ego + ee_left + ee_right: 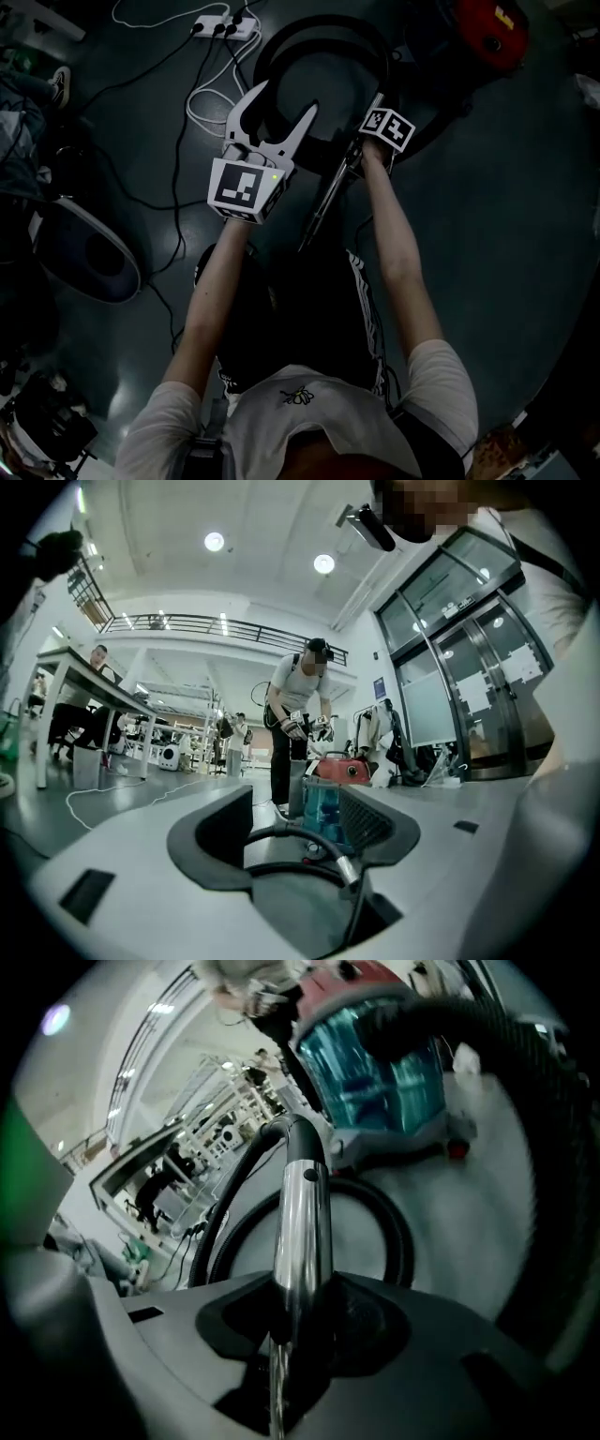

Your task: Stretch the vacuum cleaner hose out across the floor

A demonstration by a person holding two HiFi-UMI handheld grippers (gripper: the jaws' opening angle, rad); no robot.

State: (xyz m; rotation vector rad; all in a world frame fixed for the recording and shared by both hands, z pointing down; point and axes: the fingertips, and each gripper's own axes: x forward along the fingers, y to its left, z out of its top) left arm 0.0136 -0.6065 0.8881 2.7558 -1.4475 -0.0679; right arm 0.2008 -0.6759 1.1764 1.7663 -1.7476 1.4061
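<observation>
Currently, right hand-held gripper: closed narrow on the metal tube, which is clamped between both pads and runs straight up toward 12 o'clock in the right gripper view.
Left hand-held gripper: held wide, with nothing pressed between the pads; it is carried above the floor, just to the 9 o'clock side of the right one.
Hose: a black ribbed hose, laid in a loop on the floor beyond the metal tube; in the head view the loop is seen at 12 o'clock, past both hand-held grippers.
Hose ends: one end is joined to the top of the metal tube, and a thick stretch is carried past the vacuum cleaner at 1 o'clock in the right gripper view.
Vacuum cleaner: red with a teal clear bin, set on the floor at 1 o'clock in the head view.
Power strip: white, at 11 o'clock on the floor, with cords plugged in.
Background: a second person is seen standing at 12 o'clock in the left gripper view, and a desk at 9 o'clock.
</observation>
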